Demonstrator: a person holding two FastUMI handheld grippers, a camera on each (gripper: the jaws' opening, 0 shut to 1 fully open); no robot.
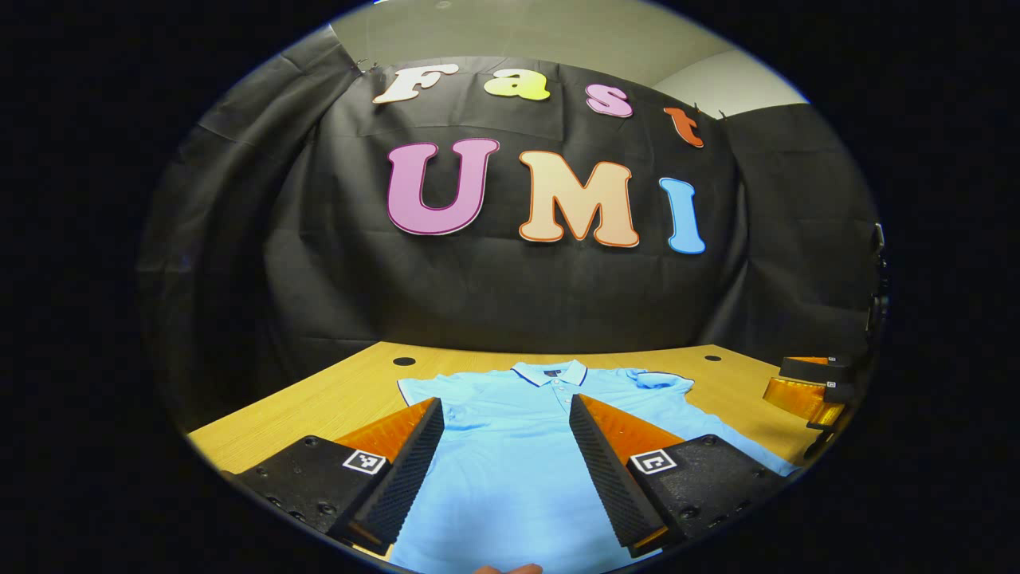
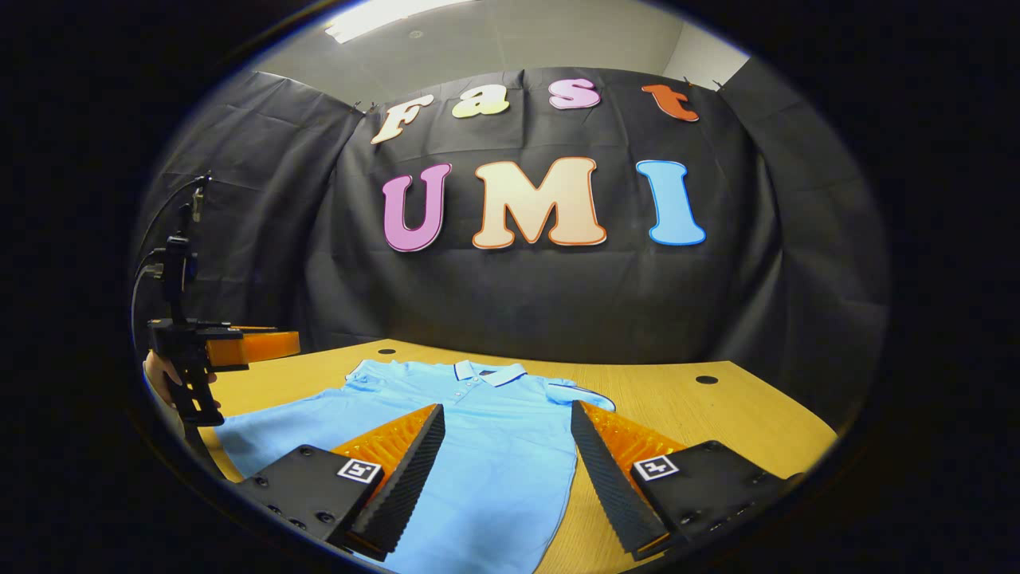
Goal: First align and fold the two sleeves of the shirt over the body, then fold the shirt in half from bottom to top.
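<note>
A light blue polo shirt (image 1: 510, 454) lies flat on the wooden table (image 1: 351, 383), collar (image 1: 550, 372) at the far end, short sleeves (image 1: 416, 391) spread out to both sides. My left gripper (image 1: 504, 405) hovers open above the shirt's lower body, with nothing between its fingers. In the right gripper view the same shirt (image 2: 486, 446) lies a little to the left. My right gripper (image 2: 507, 409) is open over the shirt's right half, near its side hem. The right gripper (image 1: 813, 383) also shows at the table's right edge.
A hand (image 2: 159, 375) holds the left gripper (image 2: 215, 347) at the table's left side. Round cable holes (image 2: 706, 379) sit near the table's back corners. Bare wood (image 2: 717, 414) lies to the right of the shirt. The black cloth wall stands close behind the table.
</note>
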